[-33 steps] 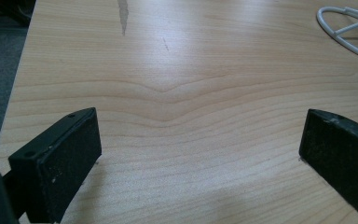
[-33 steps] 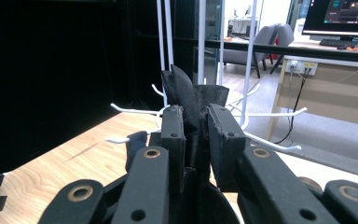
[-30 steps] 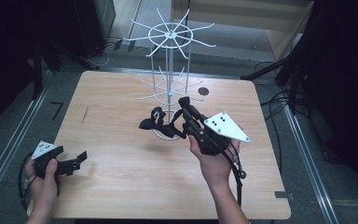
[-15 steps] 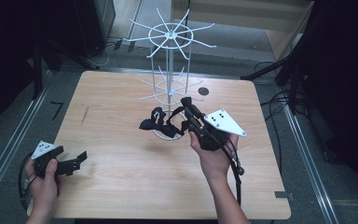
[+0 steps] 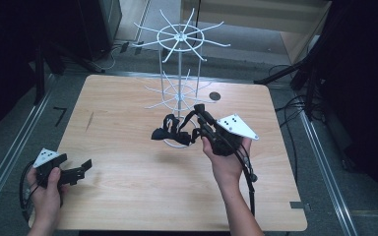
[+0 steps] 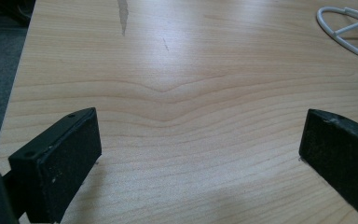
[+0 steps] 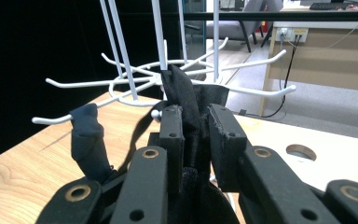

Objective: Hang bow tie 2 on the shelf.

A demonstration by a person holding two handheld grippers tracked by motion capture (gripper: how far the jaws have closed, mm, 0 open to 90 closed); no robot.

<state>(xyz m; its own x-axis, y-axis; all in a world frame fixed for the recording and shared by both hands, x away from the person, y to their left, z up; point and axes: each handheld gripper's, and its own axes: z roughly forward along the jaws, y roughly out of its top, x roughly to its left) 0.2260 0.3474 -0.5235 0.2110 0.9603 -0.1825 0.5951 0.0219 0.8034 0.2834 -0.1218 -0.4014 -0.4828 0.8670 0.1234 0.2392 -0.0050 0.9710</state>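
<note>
While my right claw (image 5: 203,129) dips a little at frame centre, clamped on the black cloth (image 7: 193,100), it nears the rack (image 5: 178,93); left claw (image 5: 81,166) wide.

**Three cameras, one shared rack**

The high view is looking forward and down over the whole desk (image 5: 128,196). The left gripper view is skimming close above bare wood, catching the white wire rack (image 6: 345,32) at upper right. The right gripper view is facing that rack (image 7: 168,74) level, from very near.
</note>
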